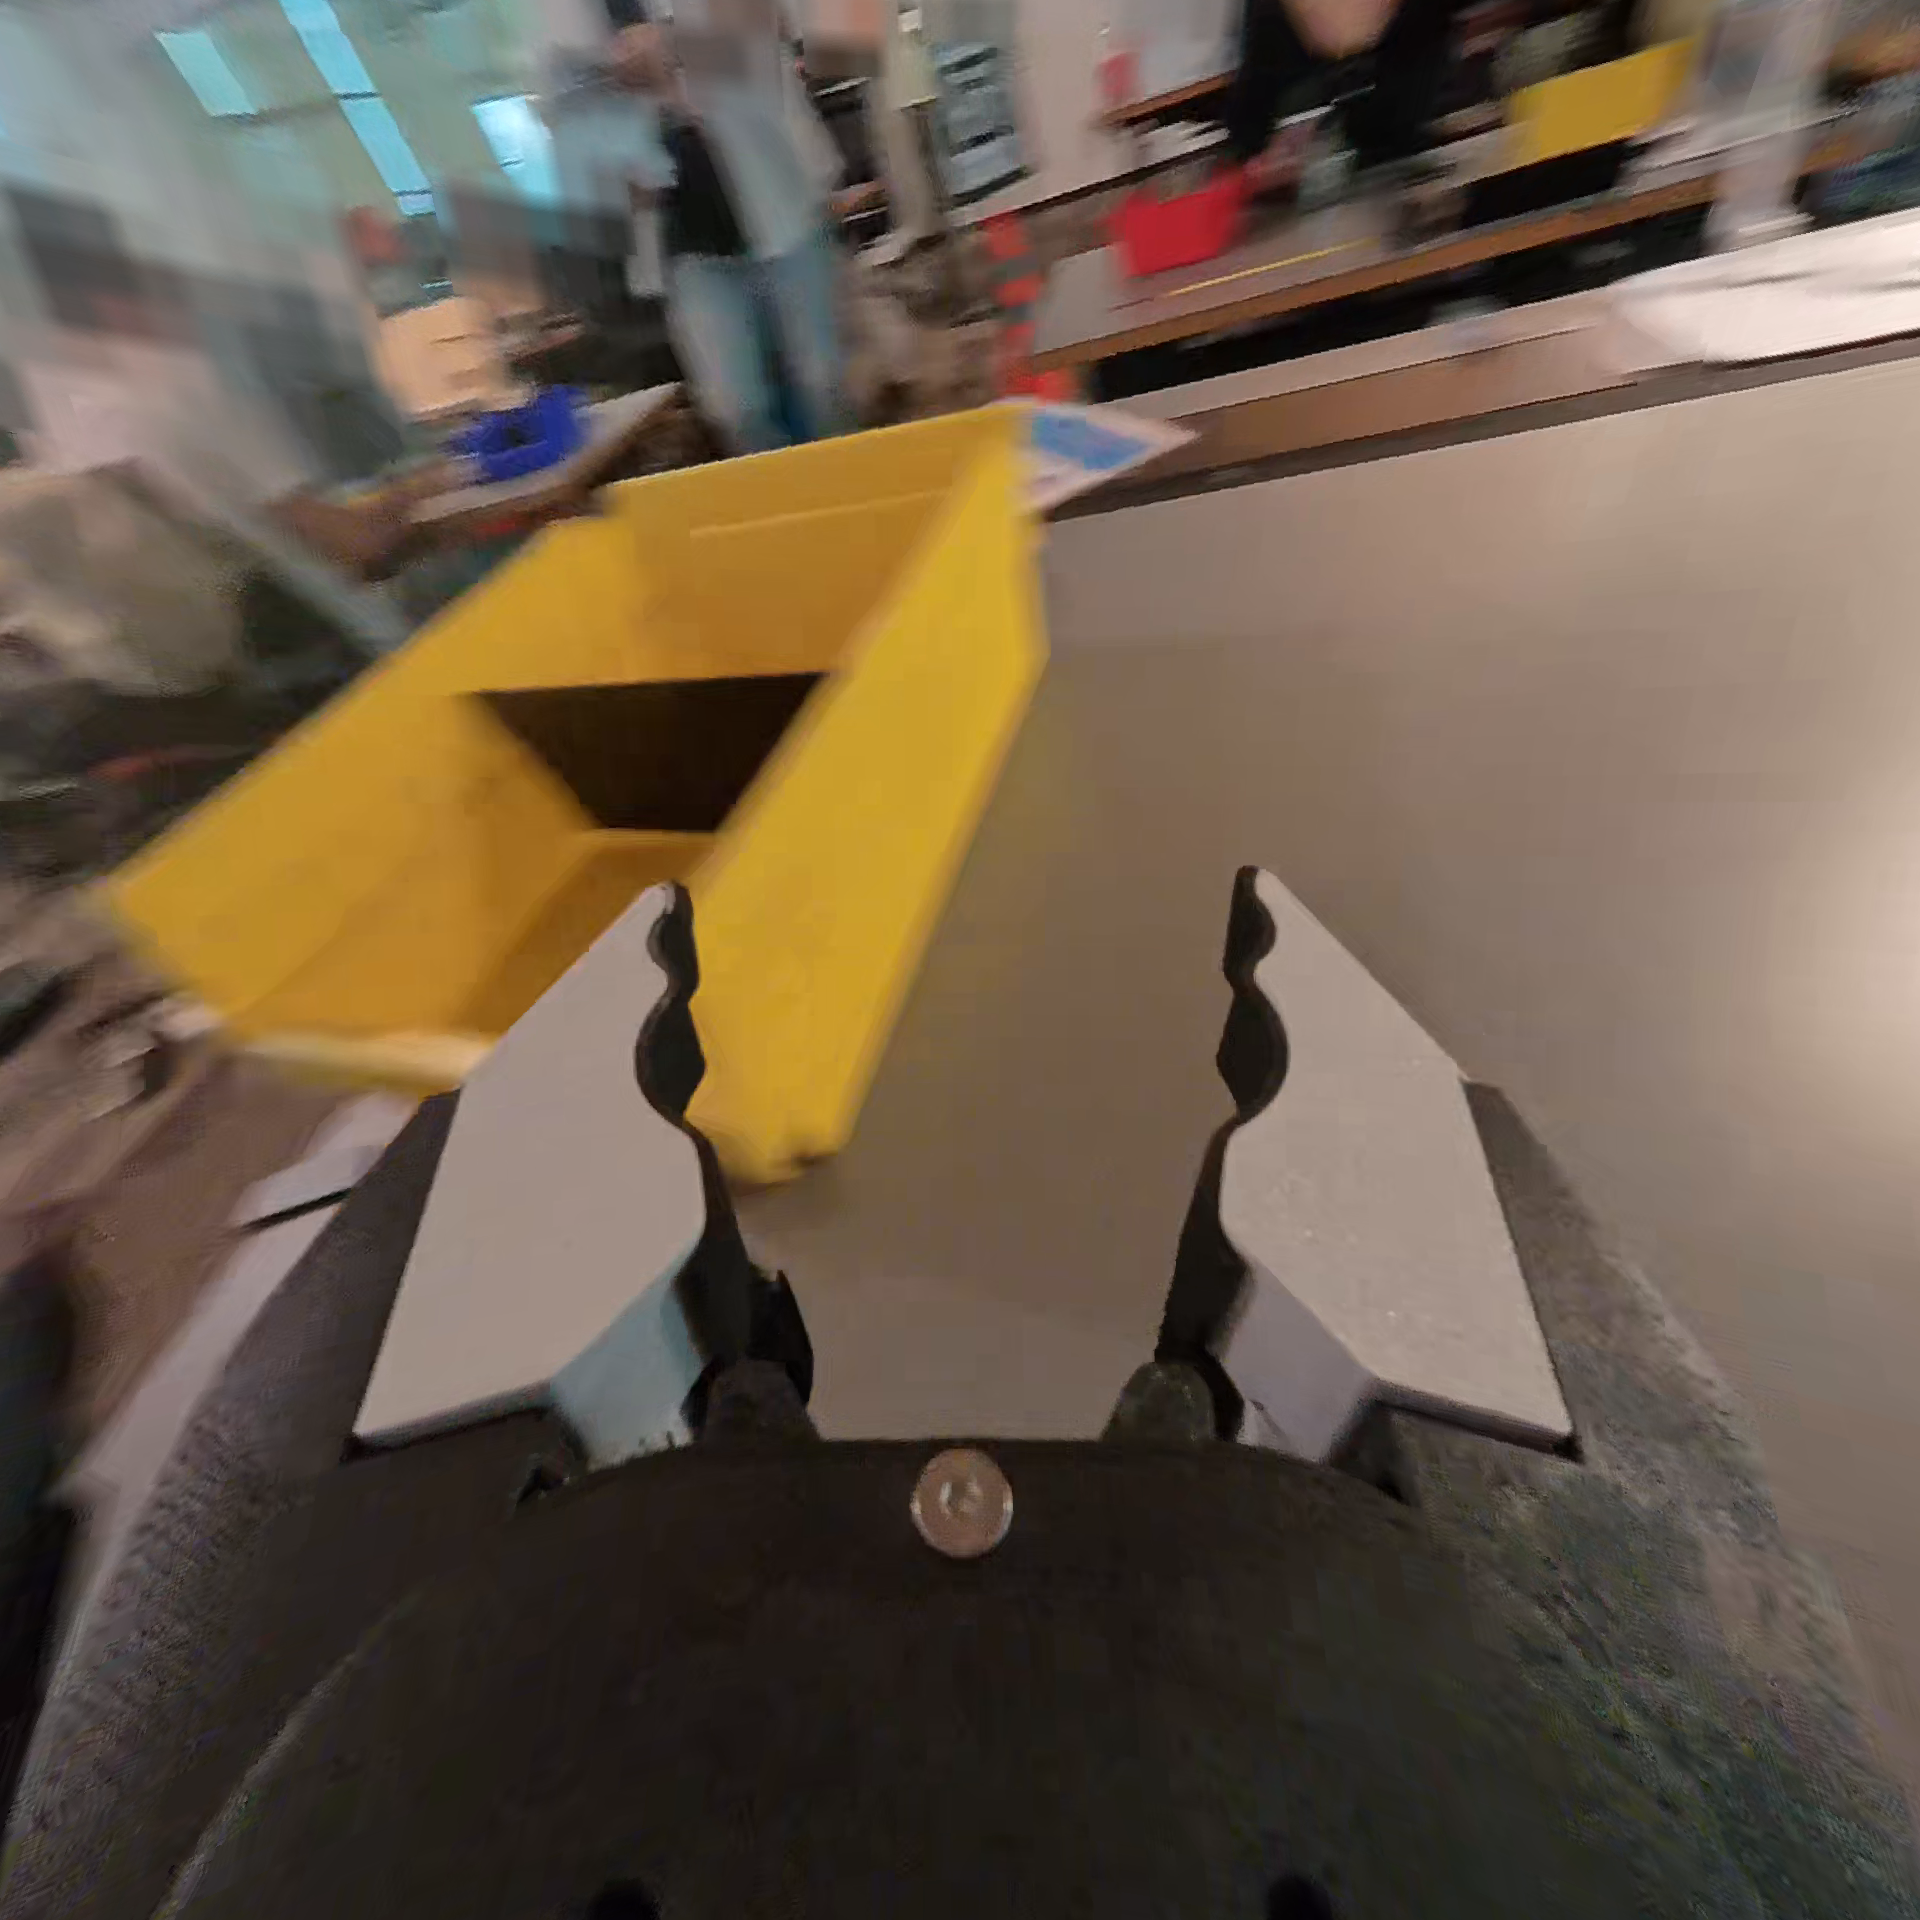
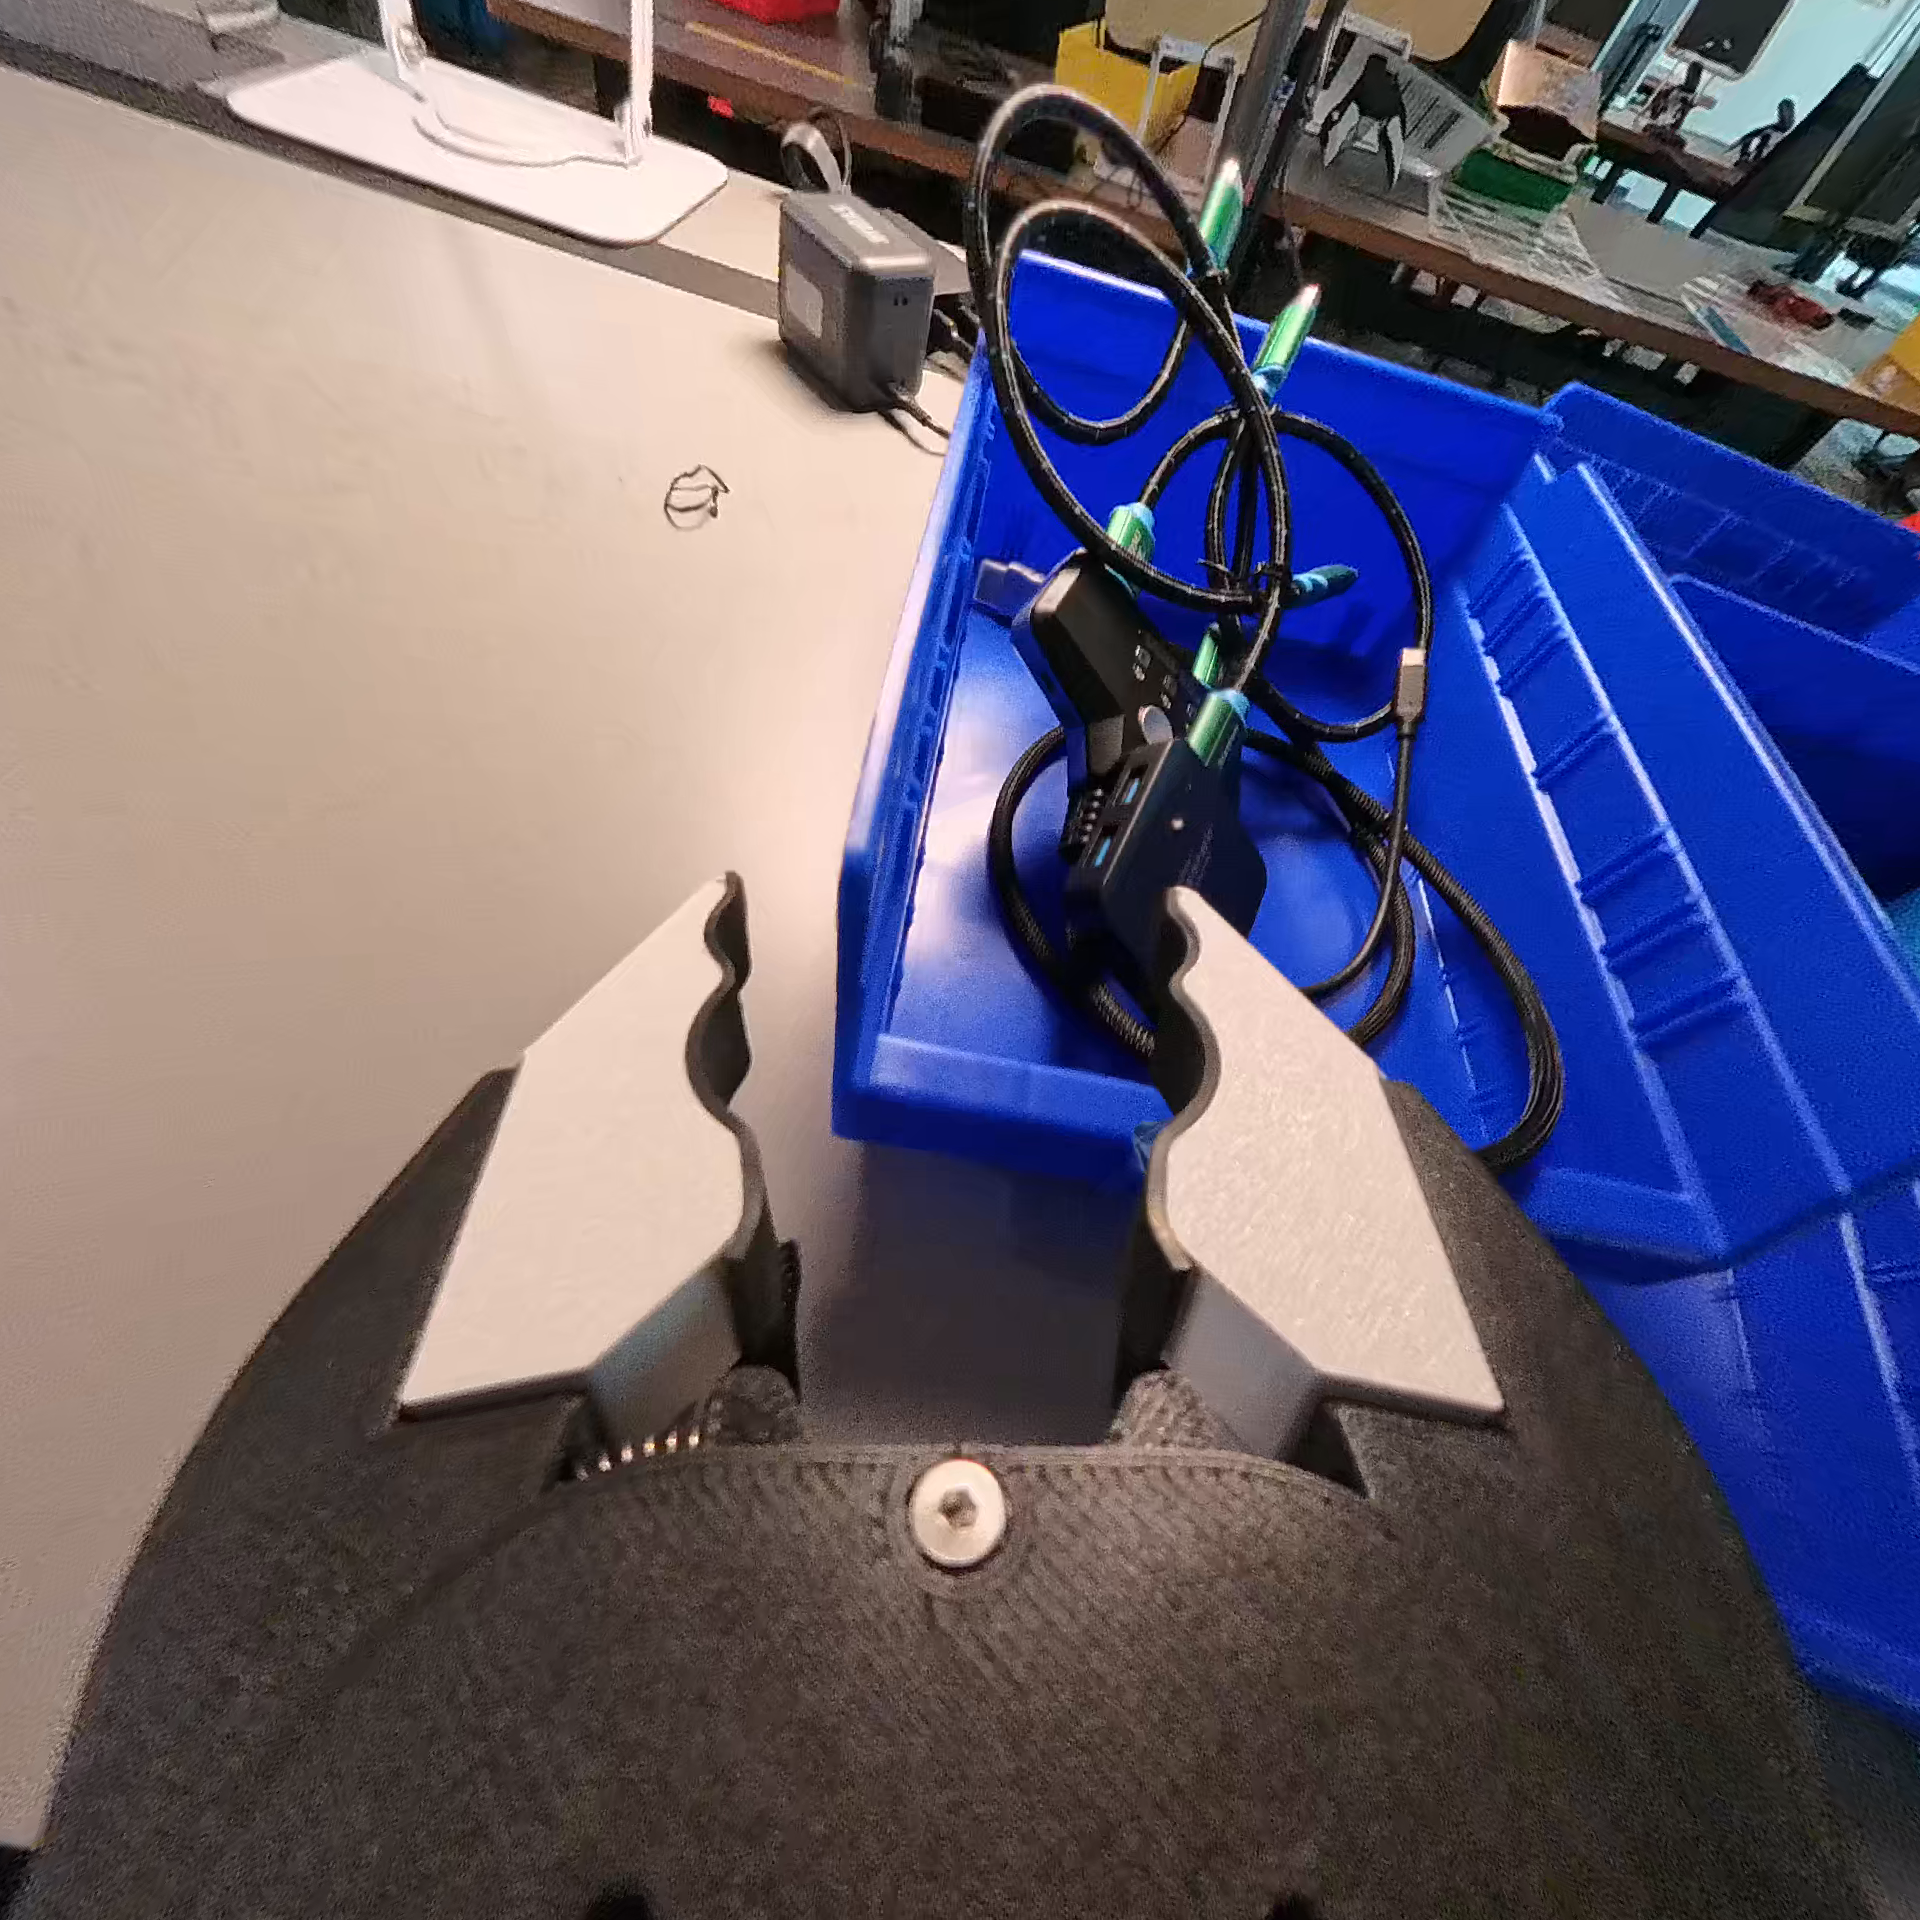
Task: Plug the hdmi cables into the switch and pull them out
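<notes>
black switch (image 2: 1127,717), label unreadable, in blue bin (image 2: 904,831)

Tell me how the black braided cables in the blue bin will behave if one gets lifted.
The braided cables hold springy loops above the blue bin, so they are probably semi-stiff, not limp. They cross one another and some look plugged into the black switch boxes, so lifting one would likely drag those along. The green plug ends look like the firmest hold.
</notes>
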